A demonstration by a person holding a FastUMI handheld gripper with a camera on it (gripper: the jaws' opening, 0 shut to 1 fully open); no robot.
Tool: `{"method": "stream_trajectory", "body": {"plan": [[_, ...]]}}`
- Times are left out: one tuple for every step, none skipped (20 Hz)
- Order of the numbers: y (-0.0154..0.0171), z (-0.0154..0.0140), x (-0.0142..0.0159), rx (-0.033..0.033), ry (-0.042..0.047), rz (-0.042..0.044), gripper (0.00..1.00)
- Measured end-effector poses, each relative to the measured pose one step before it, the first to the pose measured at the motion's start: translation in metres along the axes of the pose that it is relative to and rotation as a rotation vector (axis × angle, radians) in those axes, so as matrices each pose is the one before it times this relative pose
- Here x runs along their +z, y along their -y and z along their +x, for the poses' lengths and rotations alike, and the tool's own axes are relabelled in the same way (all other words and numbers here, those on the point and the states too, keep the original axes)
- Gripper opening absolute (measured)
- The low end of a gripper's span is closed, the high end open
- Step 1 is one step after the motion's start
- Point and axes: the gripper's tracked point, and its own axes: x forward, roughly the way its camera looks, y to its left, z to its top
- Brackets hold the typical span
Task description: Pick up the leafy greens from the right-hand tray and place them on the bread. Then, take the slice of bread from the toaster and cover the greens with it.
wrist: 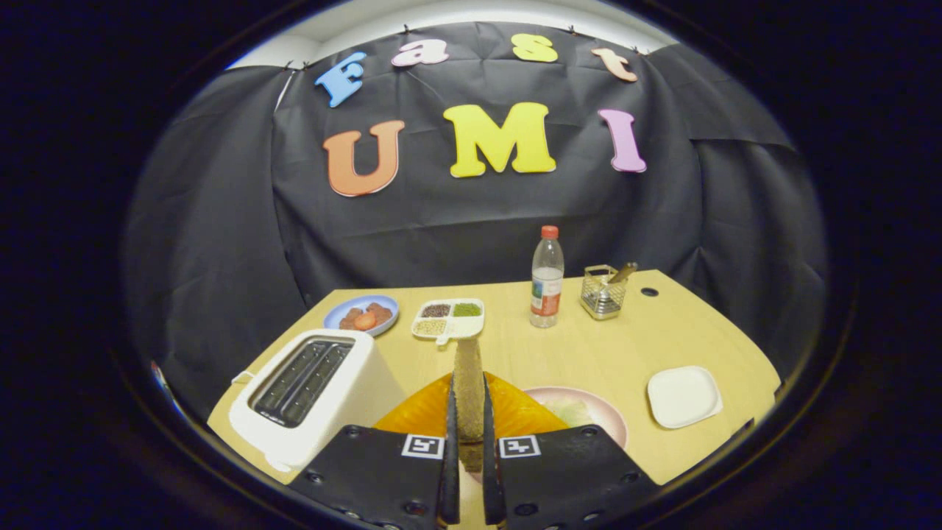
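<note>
Bread slice (468, 390) stands upright on edge, long axis vertical, pinched between the nearly closed tool (468, 430) fingers.

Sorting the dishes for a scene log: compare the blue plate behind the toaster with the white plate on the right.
The blue plate is round and holds reddish-brown food pieces; the white plate is a rounded square and bare. The blue plate sits beyond the toaster, the white plate right of the gripper, which grips a bread slice. Both rest on the table.
</note>
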Motion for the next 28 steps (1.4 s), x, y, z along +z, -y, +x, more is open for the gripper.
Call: {"method": "stream_trajectory", "body": {"plan": [[0.00370, 0.00361, -0.00693, -0.00148, -0.00737, -0.00163, 0.13], [0.00413, 0.00270, -0.00572, -0.00326, -0.00214, -0.00038, 0.12], [0.00475, 0.00204, -0.00495, -0.00401, -0.00020, 0.00006, 0.12], [0.00464, 0.00239, -0.00648, -0.00037, -0.00678, 0.00207, 0.12], [0.00363, 0.00171, -0.00569, 0.00727, -0.00832, 0.01094, 0.12], [0.00542, 0.00037, -0.00331, 0.00050, -0.00403, 0.01245, 0.12], [0.00776, 0.00131, -0.00089, -0.00351, -0.00076, 0.01200, 0.12], [0.00473, 0.00115, -0.00207, 0.00456, -0.00217, 0.00669, 0.12], [0.00702, 0.00102, -0.00181, -0.00116, -0.00170, 0.00105, 0.12], [0.00782, 0.00133, -0.00046, -0.00455, 0.00241, 0.00218, 0.14], [0.00652, 0.00131, -0.00065, -0.00020, 0.00345, -0.00259, 0.14], [0.00684, 0.00086, -0.00233, -0.00216, 0.00063, -0.00556, 0.14], [0.00673, 0.00125, -0.00034, 0.00027, 0.00572, -0.00073, 0.14], [0.00425, 0.00207, -0.00267, 0.00389, 0.00001, 0.00036, 0.14], [0.00519, 0.00187, -0.00410, -0.00254, -0.00511, -0.00001, 0.14], [0.00531, 0.00136, -0.00397, -0.00494, -0.00306, -0.00071, 0.14], [0.00382, 0.00141, -0.00173, 0.00083, -0.00062, -0.00382, 0.16], [0.00379, 0.00122, -0.00201, -0.00421, 0.00087, -0.00598, 0.16], [0.00327, 0.00172, -0.00184, -0.00462, 0.00100, -0.00751, 0.16], [0.00247, 0.00206, -0.00280, -0.00587, 0.00087, -0.00823, 0.16], [0.00313, 0.00140, -0.00327, -0.01130, -0.00386, -0.01082, 0.16], [0.00259, 0.00152, -0.00295, -0.00891, -0.00160, -0.01116, 0.20], [0.00128, 0.00150, -0.00253, -0.00517, 0.00023, -0.00970, 0.22], [0.00293, 0.00024, -0.00375, -0.01172, 0.00042, -0.01079, 0.22], [0.00374, -0.00051, -0.00167, -0.02036, 0.00393, -0.00450, 0.22], [0.00168, 0.00195, -0.00345, -0.01129, 0.00672, -0.01341, 0.28], [-0.00011, -0.00010, -0.00305, -0.00520, 0.00148, -0.01335, 0.30], [0.00178, 0.00006, -0.00239, -0.01272, 0.00309, -0.01702, 0.33]]}}
